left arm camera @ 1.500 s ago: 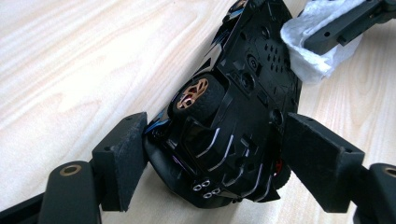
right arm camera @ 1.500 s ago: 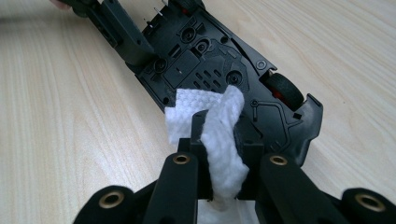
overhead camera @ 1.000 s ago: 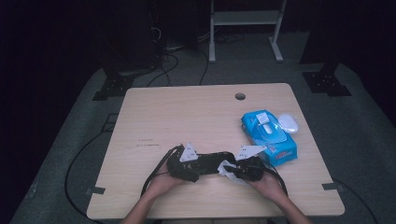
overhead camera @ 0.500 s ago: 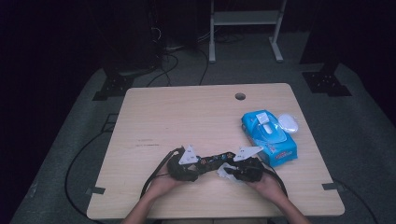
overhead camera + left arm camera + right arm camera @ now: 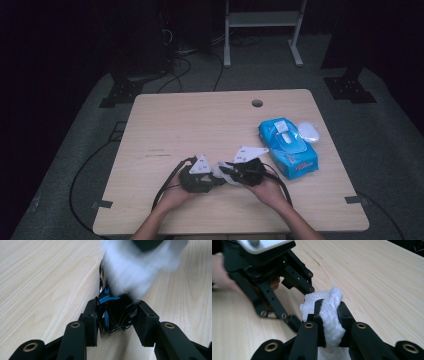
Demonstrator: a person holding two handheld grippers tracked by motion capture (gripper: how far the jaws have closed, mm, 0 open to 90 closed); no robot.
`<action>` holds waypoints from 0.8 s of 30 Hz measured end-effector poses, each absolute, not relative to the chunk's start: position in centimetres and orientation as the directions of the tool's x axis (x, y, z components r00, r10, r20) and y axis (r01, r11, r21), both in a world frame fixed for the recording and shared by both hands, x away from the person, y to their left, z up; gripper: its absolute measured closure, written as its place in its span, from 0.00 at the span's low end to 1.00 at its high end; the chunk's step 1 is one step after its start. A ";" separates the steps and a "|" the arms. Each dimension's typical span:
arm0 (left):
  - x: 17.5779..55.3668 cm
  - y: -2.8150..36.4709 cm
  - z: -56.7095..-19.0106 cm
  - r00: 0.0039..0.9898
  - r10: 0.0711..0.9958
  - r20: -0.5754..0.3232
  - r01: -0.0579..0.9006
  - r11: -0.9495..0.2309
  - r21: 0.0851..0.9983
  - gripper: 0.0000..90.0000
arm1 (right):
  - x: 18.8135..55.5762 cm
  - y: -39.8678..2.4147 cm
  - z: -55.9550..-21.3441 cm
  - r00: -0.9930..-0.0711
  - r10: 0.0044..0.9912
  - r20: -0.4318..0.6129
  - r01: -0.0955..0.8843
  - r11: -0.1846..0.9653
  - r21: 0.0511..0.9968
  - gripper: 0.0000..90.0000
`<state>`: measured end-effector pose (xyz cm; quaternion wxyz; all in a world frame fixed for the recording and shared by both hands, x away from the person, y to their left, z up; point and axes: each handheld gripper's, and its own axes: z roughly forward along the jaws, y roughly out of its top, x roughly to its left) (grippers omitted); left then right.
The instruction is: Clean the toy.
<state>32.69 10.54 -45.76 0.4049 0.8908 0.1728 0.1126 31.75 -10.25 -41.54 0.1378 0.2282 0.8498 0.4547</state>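
Observation:
My left gripper [image 5: 117,315] has just been closing and its pads now press on a small black object with blue parts [image 5: 111,307], low over the wooden table [image 5: 200,125]. A shiny black bar of that object runs away from the jaws. My right gripper [image 5: 330,306] is shut on a crumpled white wipe [image 5: 332,317]. The wipe [image 5: 140,267] hangs blurred just above and beyond the held object. From above, both grippers meet tip to tip near the table's front edge, the left gripper [image 5: 212,181] beside the right gripper [image 5: 223,172].
A blue pack of wipes [image 5: 287,147] lies on the right side of the table, with a white oval thing [image 5: 308,131] beside it. A cable hole [image 5: 257,103] is near the far edge. Cables trail off the front left.
My right gripper has moved left and slightly up with the wipe, closer to the left gripper. The left hand has stayed in place.

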 end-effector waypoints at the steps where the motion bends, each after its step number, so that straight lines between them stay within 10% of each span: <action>1: 32.7 10.6 -45.8 0.915 0.397 0.063 0.214 -0.614 0.760 0.65 | 31.8 -9.6 -41.8 -0.860 0.509 -0.034 0.259 0.492 0.831 0.89; 24: 32.8 10.6 -45.9 0.915 0.400 0.046 0.223 -0.600 0.768 0.65 | 31.7 -11.1 -42.6 -0.815 0.565 -0.131 0.224 0.514 0.828 0.90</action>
